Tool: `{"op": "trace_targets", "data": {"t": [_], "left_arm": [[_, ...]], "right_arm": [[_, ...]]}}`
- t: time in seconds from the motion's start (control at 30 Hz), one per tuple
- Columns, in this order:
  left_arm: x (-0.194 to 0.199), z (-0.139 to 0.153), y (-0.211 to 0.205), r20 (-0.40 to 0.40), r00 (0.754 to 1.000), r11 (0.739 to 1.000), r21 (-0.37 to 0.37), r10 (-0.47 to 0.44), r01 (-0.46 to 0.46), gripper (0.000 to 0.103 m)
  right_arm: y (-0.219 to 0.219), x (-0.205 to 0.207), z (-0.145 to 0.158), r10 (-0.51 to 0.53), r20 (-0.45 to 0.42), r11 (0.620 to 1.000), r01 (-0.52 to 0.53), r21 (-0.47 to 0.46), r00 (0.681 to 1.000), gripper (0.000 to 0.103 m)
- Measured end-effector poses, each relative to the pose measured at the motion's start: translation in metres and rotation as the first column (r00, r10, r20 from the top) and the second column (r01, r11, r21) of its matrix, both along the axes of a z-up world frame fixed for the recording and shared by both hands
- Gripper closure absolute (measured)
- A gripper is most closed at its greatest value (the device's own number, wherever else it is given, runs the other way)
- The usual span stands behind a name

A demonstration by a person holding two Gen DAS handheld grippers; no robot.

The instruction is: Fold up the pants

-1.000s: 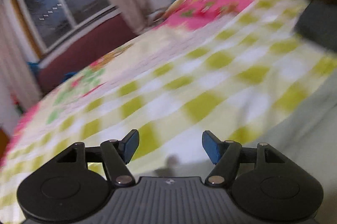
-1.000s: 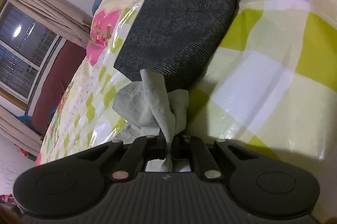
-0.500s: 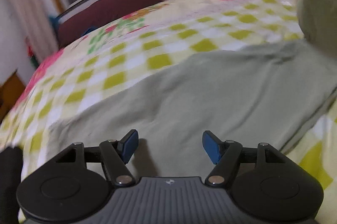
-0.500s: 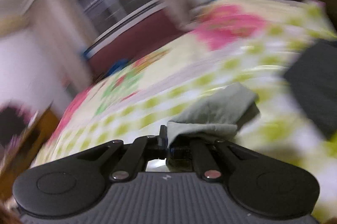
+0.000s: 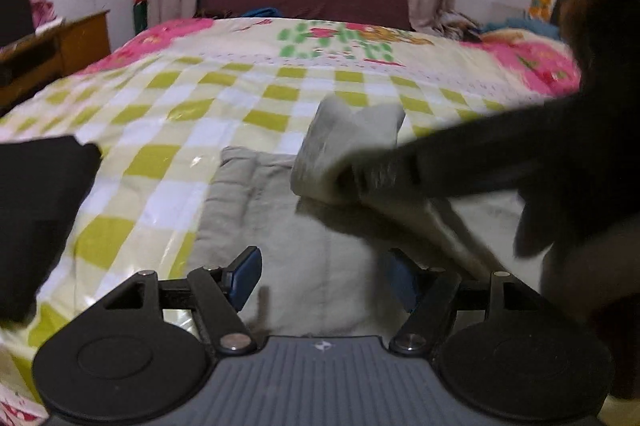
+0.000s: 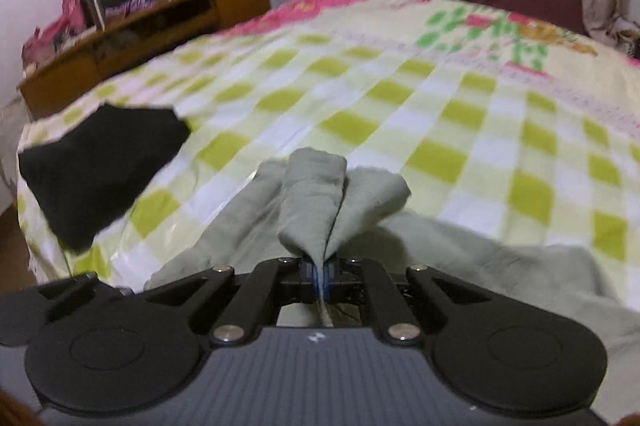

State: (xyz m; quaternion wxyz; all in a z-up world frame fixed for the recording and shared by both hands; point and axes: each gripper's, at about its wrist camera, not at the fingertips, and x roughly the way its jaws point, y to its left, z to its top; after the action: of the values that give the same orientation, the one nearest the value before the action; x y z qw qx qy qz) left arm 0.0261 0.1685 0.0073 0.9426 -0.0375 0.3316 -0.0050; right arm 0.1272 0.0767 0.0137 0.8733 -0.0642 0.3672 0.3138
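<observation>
Pants: grey-green, spread at near edge of bed | right gripper: jaws clamped on 1 bunched pants end, lifted above the spread part | left gripper: jaws wide apart, holding nothing, over cloth | Handling (judged): light, soft, limp; sags when lifted; take hold at hem or waistband corners.

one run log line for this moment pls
task: fold pants | right hand-held gripper: shut on light grey-green fabric pants, end lifted | left hand-held gripper: open over pants | surface: green-checked bedsheet | nearby: black cloth
</observation>
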Motion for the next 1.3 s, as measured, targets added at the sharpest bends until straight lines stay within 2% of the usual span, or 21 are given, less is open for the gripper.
{"op": "trace_targets", "data": {"t": [0.17,0.33,0.47,0.6,0.8,0.87,0.93,0.97,1.0,1.07,1.1,1.2,1.3], "left_arm": [[-0.007,-0.002,0.021,0.006,0.999,0.998,-0.054,0.036,-0.036,0.021],[-0.012,-0.007,0.032,-0.012,0.998,0.997,-0.061,0.054,-0.055,0.021],[-0.019,-0.008,0.036,-0.02,0.998,0.997,-0.055,0.057,-0.058,0.021],[-0.028,-0.01,0.037,-0.029,0.999,0.999,-0.029,0.043,-0.044,0.021],[-0.035,-0.017,0.038,-0.073,0.997,1.0,0.006,0.024,-0.023,0.021],[-0.036,-0.021,0.04,-0.105,0.994,1.0,0.009,0.015,-0.014,0.021],[-0.042,-0.023,0.044,-0.128,0.992,1.0,0.007,-0.004,0.005,0.021],[-0.046,-0.024,0.046,-0.135,0.991,1.0,0.011,-0.013,0.015,0.021],[-0.05,-0.023,0.049,-0.142,0.99,1.0,0.02,-0.02,0.023,0.021],[-0.058,-0.019,0.053,-0.149,0.989,0.999,0.026,-0.026,0.03,0.021],[-0.06,-0.016,0.055,-0.142,0.99,0.999,0.027,-0.025,0.029,0.021],[-0.059,0.004,0.055,-0.065,0.998,0.999,0.038,-0.026,0.028,0.021],[-0.044,0.025,0.047,0.045,0.998,0.998,0.035,-0.053,0.051,0.02]], "right_arm": [[0.025,-0.018,-0.004,0.092,0.127,0.987,-0.075,-0.139,0.988,0.098],[0.04,-0.032,-0.014,0.192,0.151,0.967,-0.161,-0.199,0.97,0.098],[0.044,-0.038,-0.014,0.261,0.162,0.955,-0.229,-0.19,0.952,0.098],[0.052,-0.055,-0.013,0.354,0.249,0.924,-0.295,-0.243,0.901,0.099],[0.066,-0.061,-0.027,0.451,0.248,0.877,-0.375,-0.299,0.857,0.096],[0.07,-0.056,-0.035,0.475,0.171,0.855,-0.407,-0.321,0.863,0.093],[0.065,-0.055,-0.034,0.472,0.148,0.861,-0.418,-0.289,0.869,0.09],[0.06,-0.054,-0.029,0.462,0.13,0.871,-0.421,-0.254,0.877,0.084],[0.052,-0.052,-0.024,0.442,0.107,0.886,-0.415,-0.207,0.89,0.073],[0.029,-0.048,-0.008,0.389,0.077,0.919,-0.38,-0.104,0.918,0.064],[0.018,-0.047,-0.002,0.362,0.077,0.931,-0.357,-0.071,0.929,0.064],[-0.031,-0.041,0.018,0.25,0.07,0.968,-0.251,0.006,0.966,0.063],[-0.086,-0.026,0.022,0.089,0.058,0.996,-0.089,-0.007,0.994,0.061]]}}
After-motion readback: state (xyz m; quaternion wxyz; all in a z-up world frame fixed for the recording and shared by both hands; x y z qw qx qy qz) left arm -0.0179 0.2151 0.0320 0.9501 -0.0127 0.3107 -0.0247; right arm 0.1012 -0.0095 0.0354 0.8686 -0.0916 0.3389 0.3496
